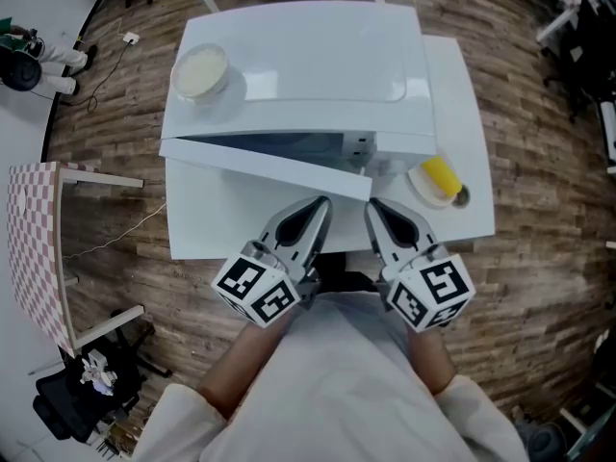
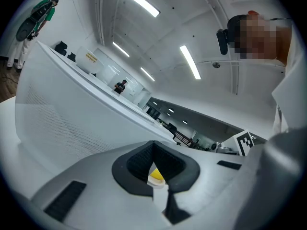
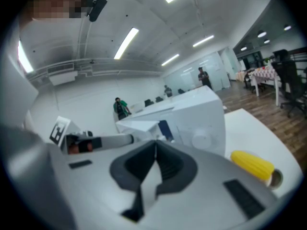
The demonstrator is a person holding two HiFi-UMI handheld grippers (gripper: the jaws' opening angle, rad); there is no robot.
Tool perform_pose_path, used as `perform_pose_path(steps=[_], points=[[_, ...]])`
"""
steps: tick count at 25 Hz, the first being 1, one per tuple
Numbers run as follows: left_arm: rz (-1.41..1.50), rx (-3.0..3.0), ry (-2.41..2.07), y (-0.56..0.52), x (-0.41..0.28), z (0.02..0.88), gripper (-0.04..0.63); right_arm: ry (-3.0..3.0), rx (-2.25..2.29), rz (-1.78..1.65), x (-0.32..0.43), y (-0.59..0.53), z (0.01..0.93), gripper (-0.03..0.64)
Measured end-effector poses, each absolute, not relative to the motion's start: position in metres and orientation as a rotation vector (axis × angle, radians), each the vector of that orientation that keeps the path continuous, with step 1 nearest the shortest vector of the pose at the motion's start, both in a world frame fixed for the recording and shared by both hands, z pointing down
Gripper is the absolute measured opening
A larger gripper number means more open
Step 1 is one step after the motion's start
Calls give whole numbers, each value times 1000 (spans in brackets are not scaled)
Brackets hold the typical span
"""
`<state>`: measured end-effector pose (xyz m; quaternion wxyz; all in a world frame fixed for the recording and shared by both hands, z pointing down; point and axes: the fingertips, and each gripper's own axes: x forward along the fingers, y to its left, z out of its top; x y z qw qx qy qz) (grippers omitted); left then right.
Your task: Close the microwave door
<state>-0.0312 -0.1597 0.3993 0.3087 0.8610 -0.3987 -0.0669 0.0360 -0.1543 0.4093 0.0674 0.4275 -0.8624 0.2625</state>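
The inside of the white microwave oven (image 1: 308, 56) is mostly hidden: from the head view only a dark narrow strip shows between the body and its white flat door (image 1: 260, 166). The door stands partly open, swung out from the left side toward the person, over the white rectangular table (image 1: 462, 94) that carries the oven. The left gripper (image 1: 322, 203) and the right gripper (image 1: 373, 205) point at the free end of the door, just beside it. If either tip touches it cannot be told, because the door edge covers the tips from above. In each gripper view the two dark pads meet at the tips and there is nothing between them, so both claws are closed and empty. On top of the oven, at its left back corner, stands a round pale bowl (image 1: 200, 71) with a cream-coloured filling that is hard to identify. On the table, to the right of the oven, a yellow corn cob (image 1: 438, 173) lies in a small shallow pale dish (image 1: 430, 192). The arms of the person are cut off by the lower picture edge.
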Motion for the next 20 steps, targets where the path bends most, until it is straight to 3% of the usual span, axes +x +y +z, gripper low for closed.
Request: perform_pose_path(steps=[20], points=[[-170, 2309, -1031, -184, -24, 397, 18, -2589, 1327, 809, 43, -180, 409, 23]])
